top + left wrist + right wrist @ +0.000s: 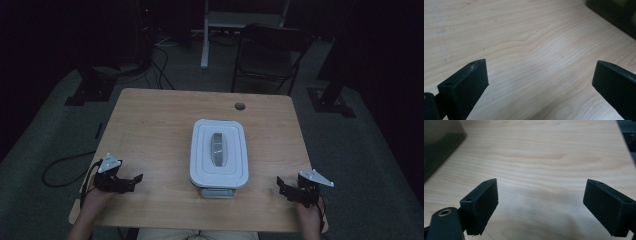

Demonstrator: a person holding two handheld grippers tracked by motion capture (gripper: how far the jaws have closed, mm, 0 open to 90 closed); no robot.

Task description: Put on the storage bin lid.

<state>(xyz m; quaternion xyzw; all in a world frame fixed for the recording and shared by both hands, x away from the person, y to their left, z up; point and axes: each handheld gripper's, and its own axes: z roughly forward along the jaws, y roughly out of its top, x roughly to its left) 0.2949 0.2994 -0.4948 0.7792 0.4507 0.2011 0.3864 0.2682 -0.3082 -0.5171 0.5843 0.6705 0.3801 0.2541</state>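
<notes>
High view shows a white box [219, 154] with a lid sitting in the middle of the wooden table [150, 130]. A grey handle [218, 148] lies flat in a dip on top of the lid. A small grey latch sticks out at the near end of the box.

I think the box is hard plastic. It looks stiff and smooth, so it could slip if it is squeezed on its sides. It is probably light if nothing is inside, but I cannot see inside. The best place to grab it looks like the grey handle, or the rim of the lid on both long sides.

To the left of the box, near the table's front edge, sits the left gripper [134, 181]. Its jaws are spread wide and hold nothing. In the left gripper view, bare wood lies between them.

To the right of the box sits the right gripper [283, 187]. Its jaws are spread wide too and hold nothing. In the right gripper view, a dark blurry shape sits at the top left corner, which may be the box. Both grippers are well apart from the box.
</notes>
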